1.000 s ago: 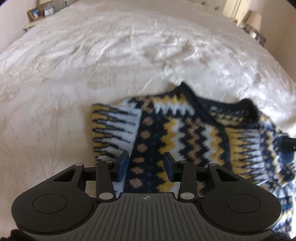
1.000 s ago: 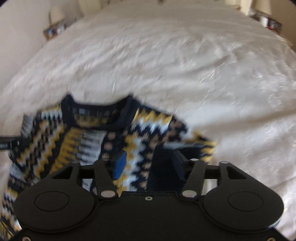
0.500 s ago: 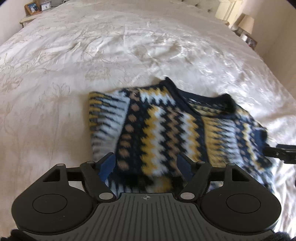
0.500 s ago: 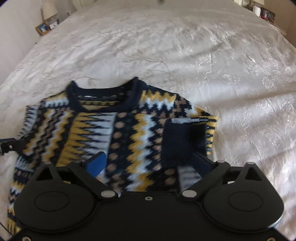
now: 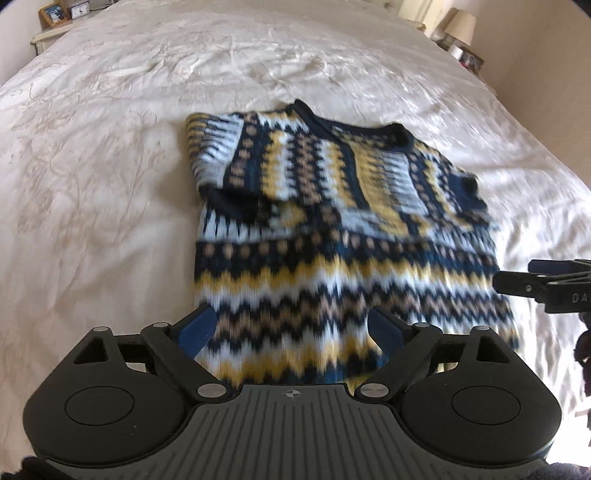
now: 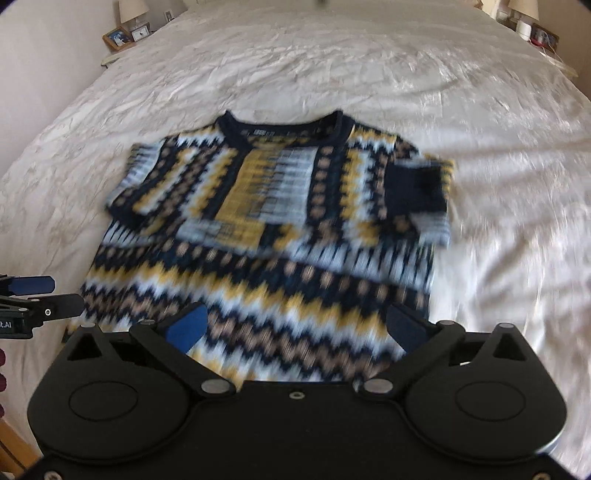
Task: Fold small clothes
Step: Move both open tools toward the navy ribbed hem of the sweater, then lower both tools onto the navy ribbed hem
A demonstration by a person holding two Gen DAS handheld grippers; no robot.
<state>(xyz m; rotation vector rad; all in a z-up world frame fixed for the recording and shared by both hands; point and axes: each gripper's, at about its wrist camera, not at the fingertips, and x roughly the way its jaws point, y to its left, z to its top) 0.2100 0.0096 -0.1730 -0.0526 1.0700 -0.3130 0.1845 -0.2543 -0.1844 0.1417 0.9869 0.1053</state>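
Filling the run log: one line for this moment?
sweater: sleeves folded in, on bed | left tongs: open | right tongs: open

A home bedroom: wide bed (image 6: 369, 74) under a cream embroidered bedspread (image 5: 110, 147), bedside tables either side carrying lamps (image 6: 132, 8), a framed photo (image 6: 116, 37) and a small clock (image 6: 139, 34).

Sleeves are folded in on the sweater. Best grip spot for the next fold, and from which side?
Probably the bottom hem of the sweater, one corner per gripper, coming from the near edge. It lies flat on the bed, sleeves folded across the chest, hem nearest both tools. The left gripper and right gripper are both open just short of it, so pinching the corners and carrying them toward the collar looks easiest.
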